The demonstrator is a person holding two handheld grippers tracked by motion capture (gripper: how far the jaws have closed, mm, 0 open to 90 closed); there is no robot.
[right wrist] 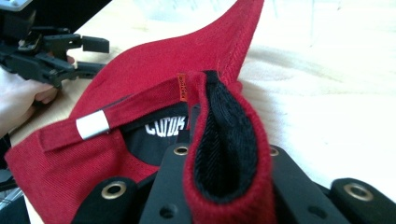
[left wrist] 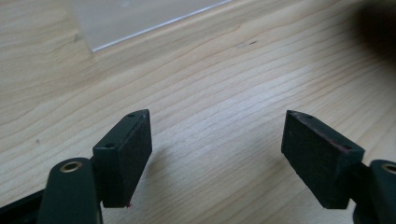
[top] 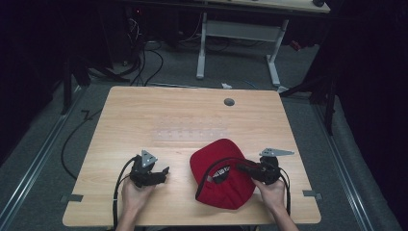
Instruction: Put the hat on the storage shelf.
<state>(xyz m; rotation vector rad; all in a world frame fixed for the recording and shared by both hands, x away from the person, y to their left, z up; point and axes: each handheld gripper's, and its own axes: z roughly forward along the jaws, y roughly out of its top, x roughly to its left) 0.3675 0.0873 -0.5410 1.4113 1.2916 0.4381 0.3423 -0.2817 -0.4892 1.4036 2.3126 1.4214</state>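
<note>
One cap (right wrist: 140, 93), perhaps rim-pinched

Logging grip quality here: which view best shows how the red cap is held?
The right gripper view: its jaws pinch a fold of the red cap close up. The high view shows the whole cap at the right gripper, small. The left gripper view offers just open jaws.
</note>
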